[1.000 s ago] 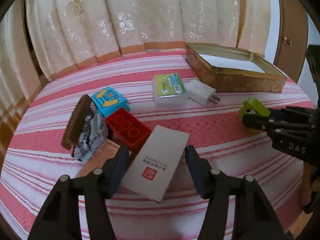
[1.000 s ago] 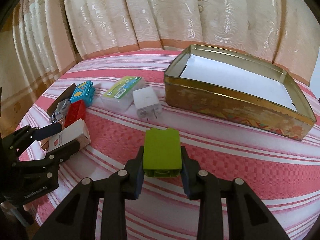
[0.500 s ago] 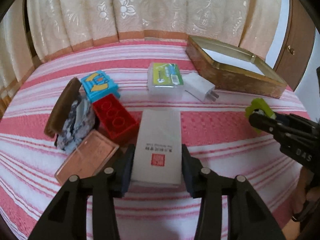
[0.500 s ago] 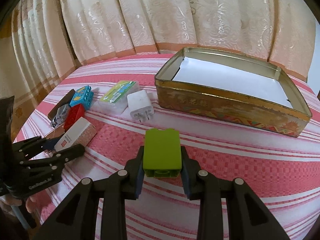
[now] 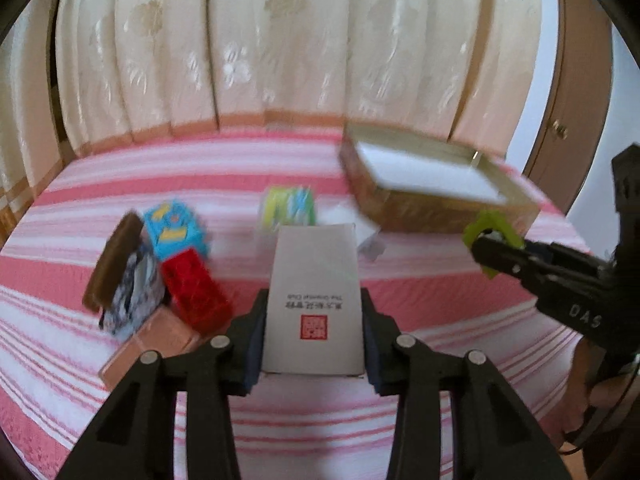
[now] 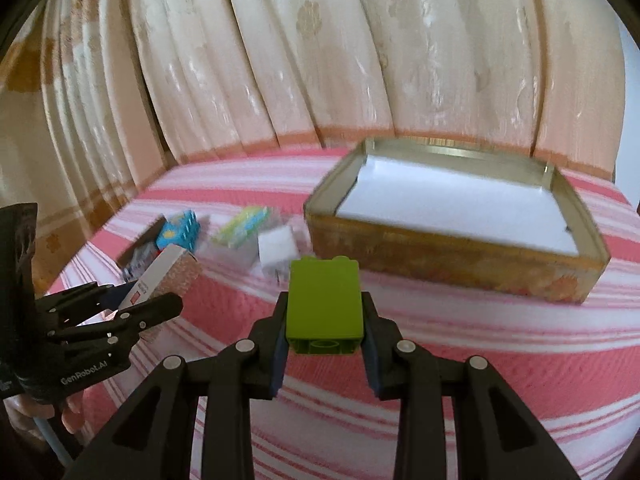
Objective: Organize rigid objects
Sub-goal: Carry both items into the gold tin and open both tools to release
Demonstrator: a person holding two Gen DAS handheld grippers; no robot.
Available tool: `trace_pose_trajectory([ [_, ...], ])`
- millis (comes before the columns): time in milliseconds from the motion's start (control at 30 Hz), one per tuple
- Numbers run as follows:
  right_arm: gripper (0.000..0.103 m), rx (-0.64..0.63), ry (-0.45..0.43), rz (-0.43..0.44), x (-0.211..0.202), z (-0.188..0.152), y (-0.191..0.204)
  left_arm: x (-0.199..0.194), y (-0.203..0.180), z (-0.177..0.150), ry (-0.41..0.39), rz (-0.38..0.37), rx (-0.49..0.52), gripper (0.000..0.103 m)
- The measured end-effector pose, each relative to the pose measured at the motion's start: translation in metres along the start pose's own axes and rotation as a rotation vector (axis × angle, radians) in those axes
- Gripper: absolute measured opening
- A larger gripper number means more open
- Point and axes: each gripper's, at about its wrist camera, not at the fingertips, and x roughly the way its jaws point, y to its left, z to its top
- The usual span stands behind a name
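Observation:
My left gripper (image 5: 313,304) has its jaws closing on a white box (image 5: 314,280) with a red seal; the pads press its long sides and it hangs tilted above the striped cloth. From the right wrist view the same box (image 6: 168,272) sticks out of the left gripper (image 6: 140,300) at the left. My right gripper (image 6: 324,320) is shut on a green brick (image 6: 323,292), held clear of the cloth in front of the gold tin (image 6: 440,256). In the left wrist view the right gripper (image 5: 486,248) carries the green brick (image 5: 494,222) near the tin (image 5: 420,204), which holds only a white liner.
On the pink striped cloth lie a blue brick (image 5: 174,230), a red brick (image 5: 194,294), a brown-lidded item (image 5: 114,264), a copper flat box (image 5: 160,340), a clear case with a green label (image 5: 288,208) and a white charger (image 5: 368,236). Curtains hang behind.
The left gripper's jaws closed onto the white box and lifted it off the cloth. The right gripper rose with the green brick and drew nearer the tin.

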Motion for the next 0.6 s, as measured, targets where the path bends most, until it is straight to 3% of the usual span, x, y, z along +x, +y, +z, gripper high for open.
trace_pose_trajectory([
  [167,0.034,0.008,-0.090,-0.011,-0.014,0.017,-0.022,0.001,-0.022,0.028,-0.077,-0.014,0.008,0.040],
  [333,0.034,0.038,-0.146,-0.071,-0.019,0.032,-0.054,0.019,-0.045,0.053,-0.105,-0.039,0.005,0.040],
  [500,0.034,0.059,-0.227,-0.284,-0.017,0.044,-0.091,0.039,-0.076,0.076,-0.146,-0.044,0.034,0.040],
  [600,0.034,0.139,-0.257,-0.357,-0.010,0.045,-0.117,0.059,-0.095,0.089,-0.146,-0.042,0.045,0.040],
])
